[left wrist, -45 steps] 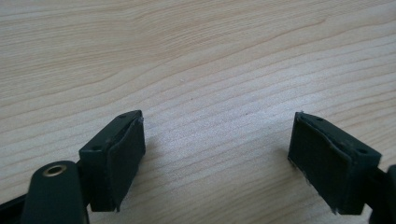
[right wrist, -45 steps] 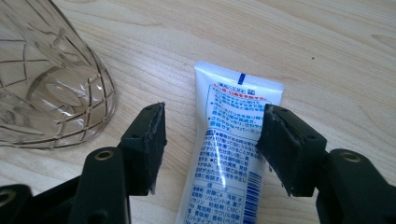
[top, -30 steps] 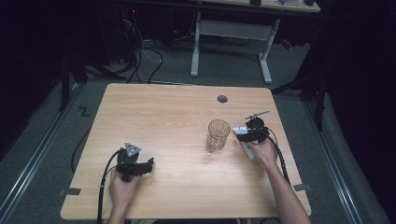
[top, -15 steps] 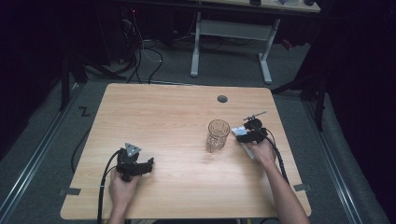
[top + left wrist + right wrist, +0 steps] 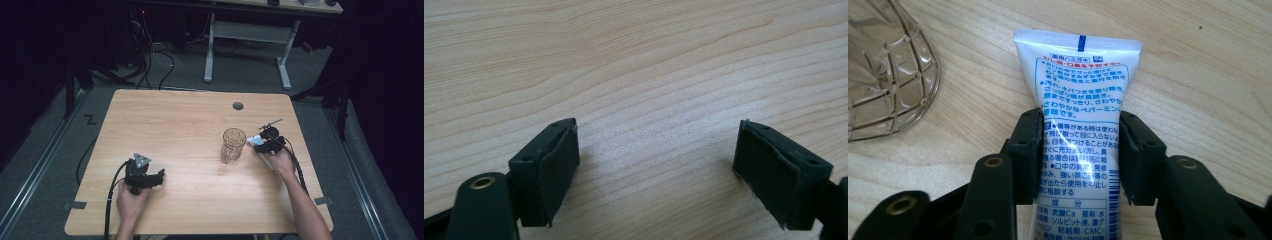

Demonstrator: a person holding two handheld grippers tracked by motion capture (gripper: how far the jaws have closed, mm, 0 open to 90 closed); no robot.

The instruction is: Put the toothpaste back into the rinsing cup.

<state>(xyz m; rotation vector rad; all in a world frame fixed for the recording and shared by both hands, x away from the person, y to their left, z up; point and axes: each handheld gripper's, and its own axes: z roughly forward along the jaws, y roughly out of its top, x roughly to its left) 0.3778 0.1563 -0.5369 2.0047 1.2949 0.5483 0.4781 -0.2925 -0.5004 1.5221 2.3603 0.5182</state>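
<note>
Well to the left of the glass [image 5: 233, 145], the left gripper [image 5: 159, 176] rests low over the table [image 5: 190, 120], its jaws spread wide with only bare wood between them. Just right of the glass, the right gripper [image 5: 261, 145] has just been closing its jaws and now pinches a white tube [image 5: 1078, 125] by its sides.

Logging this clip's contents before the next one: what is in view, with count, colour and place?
Tube: one, white with blue and red print, flat on the table, clamped between the right gripper's pads.
Glass: one, clear and patterned, upright beside the tube.
Table: one, light wood.
Right gripper: one, black, its jaws just closed onto the tube.
Left gripper: one, black, jaws apart over bare wood, near the table's front left.
</note>
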